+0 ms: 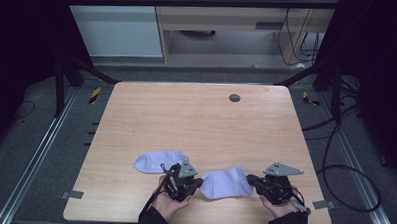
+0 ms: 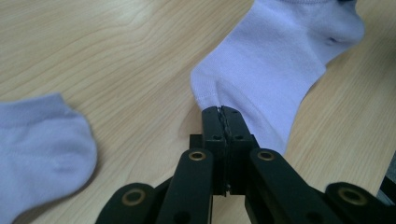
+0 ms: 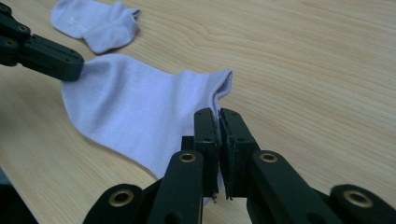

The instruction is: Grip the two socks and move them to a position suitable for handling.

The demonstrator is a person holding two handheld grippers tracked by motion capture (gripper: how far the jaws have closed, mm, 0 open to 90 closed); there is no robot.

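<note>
At table (image 1: 201, 122) near edge | left gripper (image 1: 200, 182) clamped on sock (image 1: 226, 183) one end | right gripper (image 1: 250, 180) clamped on other end | second sock (image 1: 157, 161) lying beside, untouched

Held sock (image 1: 225, 184): pale lavender, plain, no pattern. Second sock (image 1: 157, 161): same pale lavender, plain. Left gripper (image 1: 199, 182) and right gripper (image 1: 250, 179): black bodies, black jaws, brass-coloured pivot rings, grey top plates. Worktop (image 1: 196, 122): light wood, fine grain lines. Round insert (image 1: 234, 98) in worktop: dark grey, possibly black; too small to tell. Floor: dark grey.
</note>
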